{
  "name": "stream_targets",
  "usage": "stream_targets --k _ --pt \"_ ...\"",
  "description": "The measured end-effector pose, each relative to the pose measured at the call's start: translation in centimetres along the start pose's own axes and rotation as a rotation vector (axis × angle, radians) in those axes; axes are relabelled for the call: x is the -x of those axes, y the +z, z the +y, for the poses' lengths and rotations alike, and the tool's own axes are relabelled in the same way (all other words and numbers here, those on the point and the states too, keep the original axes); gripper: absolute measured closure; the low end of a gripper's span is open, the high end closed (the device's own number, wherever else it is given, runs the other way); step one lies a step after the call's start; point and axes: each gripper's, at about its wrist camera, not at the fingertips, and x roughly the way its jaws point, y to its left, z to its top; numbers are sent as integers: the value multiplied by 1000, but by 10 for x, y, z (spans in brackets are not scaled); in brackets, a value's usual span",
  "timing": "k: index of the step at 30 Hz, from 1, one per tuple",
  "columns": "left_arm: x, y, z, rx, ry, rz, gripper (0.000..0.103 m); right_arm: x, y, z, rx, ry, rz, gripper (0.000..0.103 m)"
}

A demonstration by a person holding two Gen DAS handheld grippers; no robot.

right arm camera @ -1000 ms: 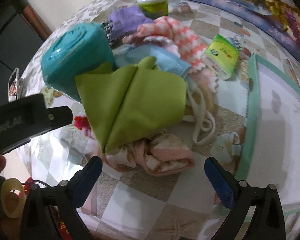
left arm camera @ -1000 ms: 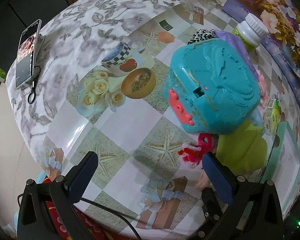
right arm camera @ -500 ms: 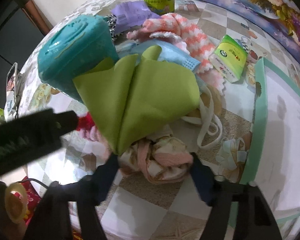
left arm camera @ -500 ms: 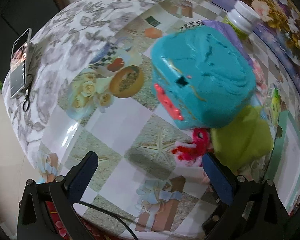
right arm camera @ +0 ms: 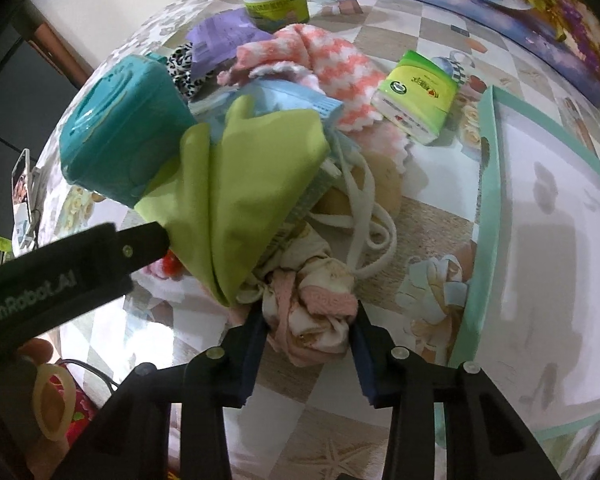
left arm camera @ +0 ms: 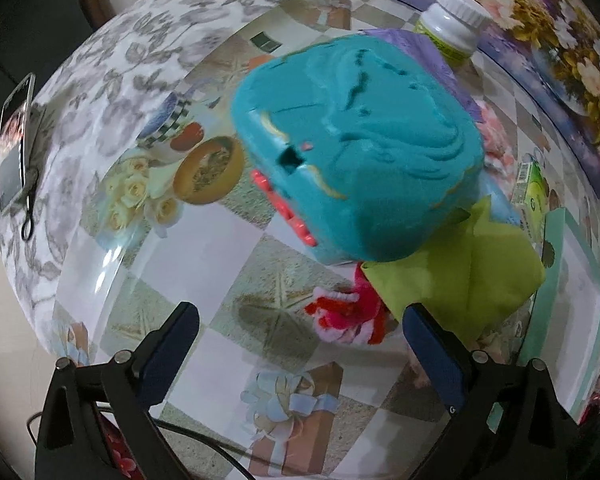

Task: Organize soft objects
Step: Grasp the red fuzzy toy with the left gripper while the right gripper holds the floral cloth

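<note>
two views. left wrist: left gripper [left arm camera: 296, 344] spread wide, holding nothing, red-pink knit piece [left arm camera: 346, 314] just ahead beside the teal box [left arm camera: 360, 148]. right wrist: right gripper [right arm camera: 310, 330] pinching the pink floral cloth [right arm camera: 320, 308] at the pile's near edge, under the green cloth [right arm camera: 244, 196], tray [right arm camera: 485, 208] to the right.

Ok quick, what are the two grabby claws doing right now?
Left gripper: open, holding nothing.
Right gripper: closed on the pink floral cloth.
</note>
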Motion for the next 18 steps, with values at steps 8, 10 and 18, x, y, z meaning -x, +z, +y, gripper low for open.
stream_targets --k 8,10,18 --pt "-13 3 -16 -51 -24 22 21 1 -4 0 -4 2 1 60" --pt "-15 2 -16 -61 -30 30 22 1 -3 -1 -2 1 2 60" --pt "-26 1 -40 -129 -3 29 37 1 -5 1 10 -13 2 60"
